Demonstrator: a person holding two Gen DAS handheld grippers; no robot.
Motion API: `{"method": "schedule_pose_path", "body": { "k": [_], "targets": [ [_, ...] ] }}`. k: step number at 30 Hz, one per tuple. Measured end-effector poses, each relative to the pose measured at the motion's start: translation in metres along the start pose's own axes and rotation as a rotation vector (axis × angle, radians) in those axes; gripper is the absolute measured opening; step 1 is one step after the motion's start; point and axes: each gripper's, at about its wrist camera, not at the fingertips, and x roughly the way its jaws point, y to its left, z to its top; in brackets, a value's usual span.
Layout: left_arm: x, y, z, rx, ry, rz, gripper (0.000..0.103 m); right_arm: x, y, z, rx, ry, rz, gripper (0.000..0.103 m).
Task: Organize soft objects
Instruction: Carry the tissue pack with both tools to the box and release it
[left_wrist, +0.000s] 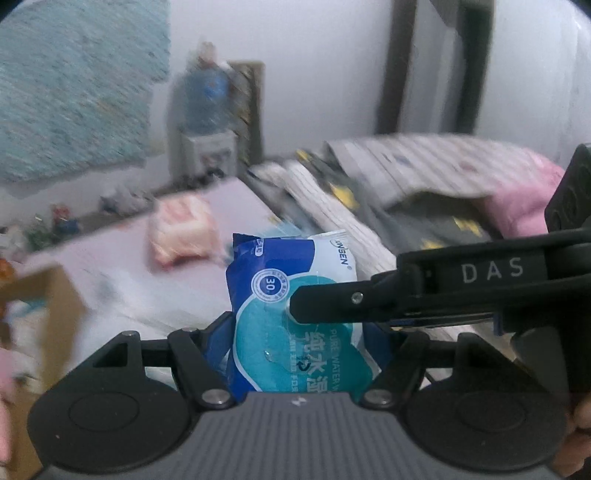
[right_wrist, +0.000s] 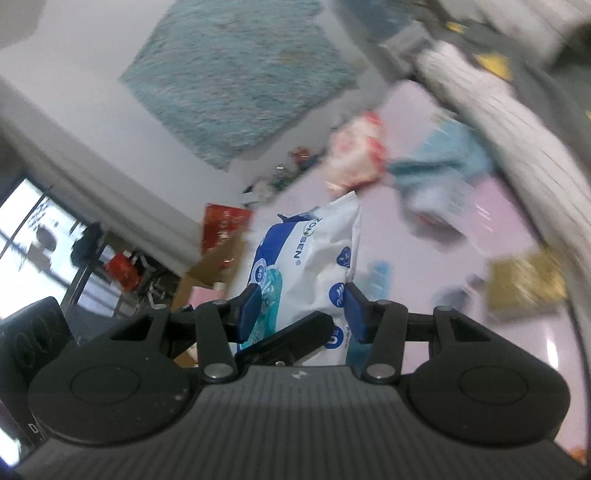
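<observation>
Both tongs pinch the wipes pack (left_wrist: 295, 314) at once, left tongs (left_wrist: 303, 354) across its width, right tongs (right_wrist: 299, 314) on its side, long axis pointing away, lifted above the bed (left_wrist: 229, 206).

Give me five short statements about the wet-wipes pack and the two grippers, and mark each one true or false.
1. The wet-wipes pack sits between the fingers of both grippers. True.
2. The pack is mostly red and yellow. False: it is blue, teal and white.
3. In the left wrist view, a finger of the right gripper reaches in from the right and presses on the pack's front. True.
4. The left gripper holds the pink-and-white pack. False: that pack lies on the lilac surface behind, apart from both grippers.
5. A number 30 is printed in a round badge on the wet-wipes pack. True.
</observation>
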Motion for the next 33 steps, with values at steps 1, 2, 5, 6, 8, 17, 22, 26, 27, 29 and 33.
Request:
{"method": "schedule_pose_path", "body": {
  "k": [1,2,5,6,8,17,22,26,27,29,33],
  "targets": [
    [-0.008,0.010,0.004,-0.006,-0.016,0.019,0.074,0.006,0.014,0.006,-0.025,0.004,0.016,0.048],
    [-0.017,0.023,0.007,-0.018,-0.032,0.043,0.074,0.014,0.030,0.011,-0.048,0.010,0.035,0.048],
    [-0.041,0.066,0.011,-0.062,-0.057,0.110,0.074,0.044,0.075,0.020,-0.106,0.044,0.096,0.048],
    [-0.047,0.081,0.012,-0.080,-0.057,0.131,0.074,0.055,0.089,0.021,-0.123,0.059,0.113,0.048],
    [-0.058,0.112,0.008,-0.117,-0.047,0.179,0.074,0.083,0.116,0.019,-0.149,0.101,0.148,0.048],
    [-0.051,0.250,-0.051,-0.331,0.116,0.268,0.074,0.239,0.186,-0.020,-0.153,0.401,0.157,0.049],
    [-0.025,0.301,-0.084,-0.472,0.187,0.201,0.074,0.295,0.198,-0.044,-0.187,0.522,0.050,0.049],
    [-0.014,0.321,-0.097,-0.505,0.201,0.170,0.075,0.320,0.206,-0.058,-0.234,0.549,-0.011,0.050],
    [-0.009,0.323,-0.100,-0.506,0.214,0.163,0.075,0.323,0.209,-0.059,-0.257,0.554,-0.030,0.051],
    [0.002,0.330,-0.105,-0.514,0.250,0.169,0.077,0.332,0.217,-0.066,-0.297,0.559,-0.055,0.055],
    [0.003,0.331,-0.116,-0.518,0.260,0.158,0.077,0.344,0.223,-0.067,-0.355,0.557,-0.091,0.058]
  ]
}}
